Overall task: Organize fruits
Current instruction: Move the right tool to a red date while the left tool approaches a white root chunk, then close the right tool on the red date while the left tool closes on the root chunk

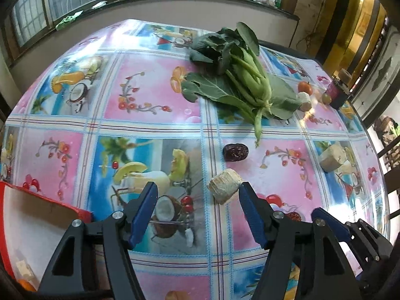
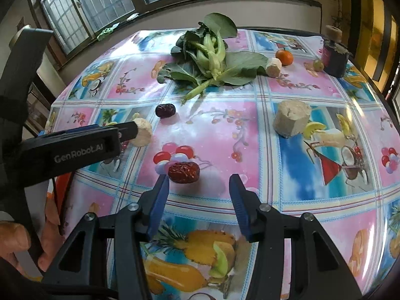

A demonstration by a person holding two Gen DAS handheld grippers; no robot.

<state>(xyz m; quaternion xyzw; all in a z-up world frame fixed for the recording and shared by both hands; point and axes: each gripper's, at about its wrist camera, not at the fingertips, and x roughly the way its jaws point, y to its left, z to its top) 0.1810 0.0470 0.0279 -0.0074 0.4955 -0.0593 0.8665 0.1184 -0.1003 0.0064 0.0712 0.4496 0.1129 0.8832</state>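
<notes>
While both grippers gape, red date [image 2: 183, 172] by right gripper [image 2: 198, 190], untouched

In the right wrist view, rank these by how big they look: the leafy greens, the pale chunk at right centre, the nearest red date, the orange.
1. leafy greens
2. pale chunk
3. nearest red date and orange look alike; the date lies much nearer the camera, so I will not rank them.

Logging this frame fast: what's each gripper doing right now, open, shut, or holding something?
Left gripper: open, holding nothing; a pale cut chunk lies by its right finger.
Right gripper: open, holding nothing; a red date lies just ahead of its left finger.
</notes>
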